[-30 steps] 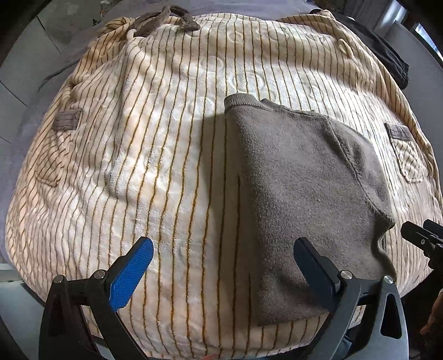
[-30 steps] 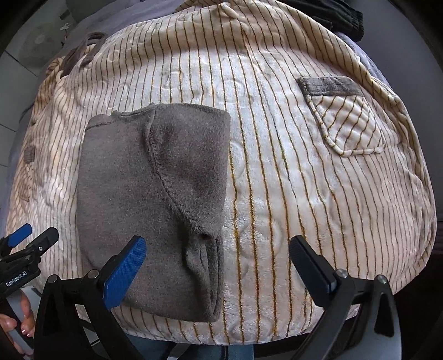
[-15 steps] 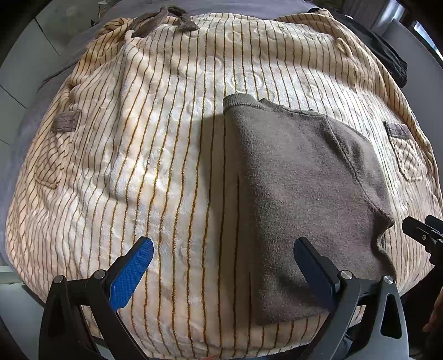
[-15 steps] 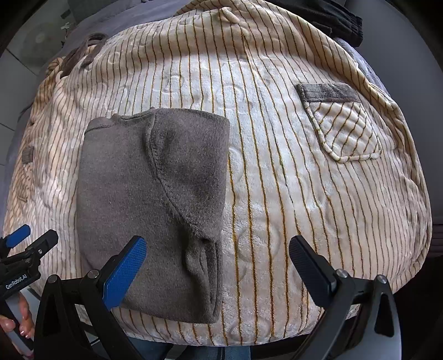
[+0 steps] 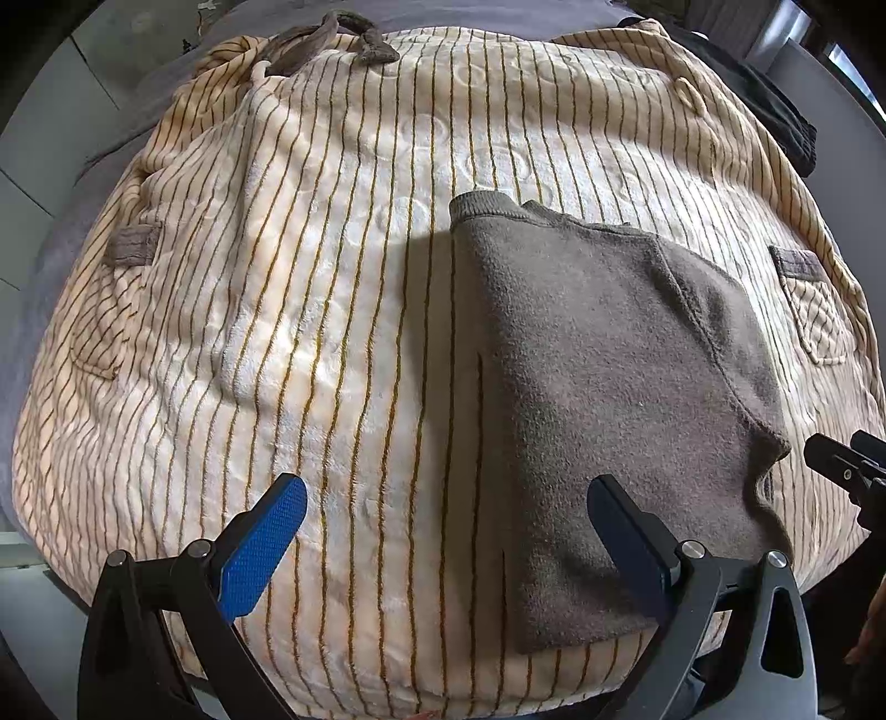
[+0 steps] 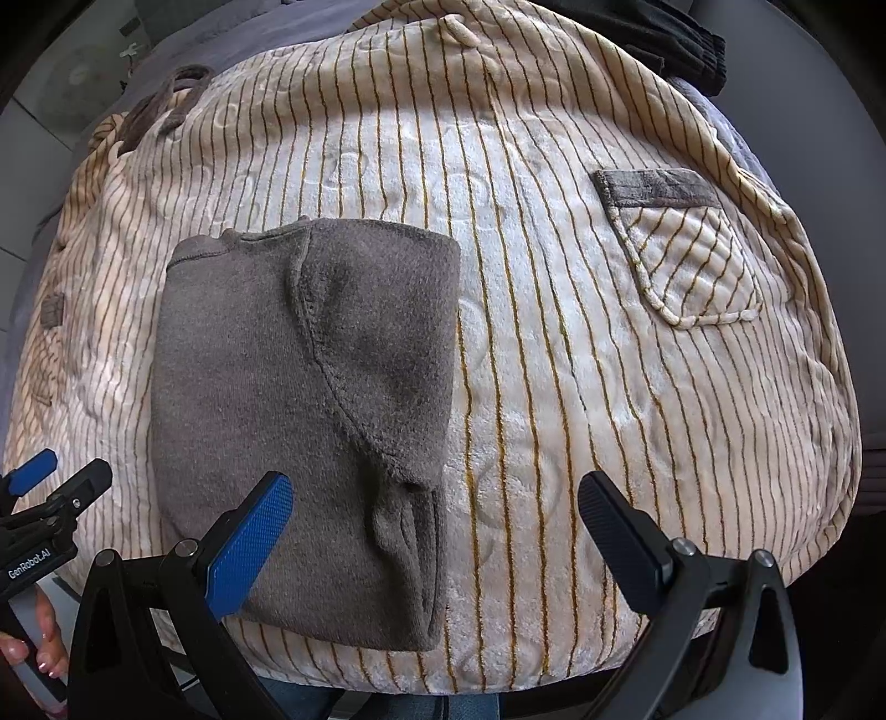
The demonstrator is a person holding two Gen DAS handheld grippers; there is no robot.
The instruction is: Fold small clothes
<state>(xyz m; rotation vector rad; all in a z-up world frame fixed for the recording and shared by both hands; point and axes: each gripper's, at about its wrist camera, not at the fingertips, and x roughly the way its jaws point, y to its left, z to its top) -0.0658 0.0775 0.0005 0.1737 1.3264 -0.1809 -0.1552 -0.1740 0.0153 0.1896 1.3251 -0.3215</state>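
A small grey-brown fleece garment [image 5: 614, 382] lies folded into a flat rectangle on a cream striped plush garment [image 5: 310, 288]. In the right wrist view the folded piece [image 6: 288, 399] sits left of centre. My left gripper [image 5: 443, 531] is open and empty, hovering above the near edge, its right finger over the folded piece's near corner. My right gripper [image 6: 437, 526] is open and empty, its left finger over the folded piece's near edge. Each gripper shows at the edge of the other's view.
The striped garment [image 6: 581, 343] has a patch pocket [image 6: 681, 249] at the right and a grey collar [image 5: 332, 33] at the far side. A dark garment [image 5: 775, 116] lies at the far right. A grey cloth [image 5: 33, 310] lies beneath.
Both grippers have eased back slightly from the folded piece. The clothes have not moved.
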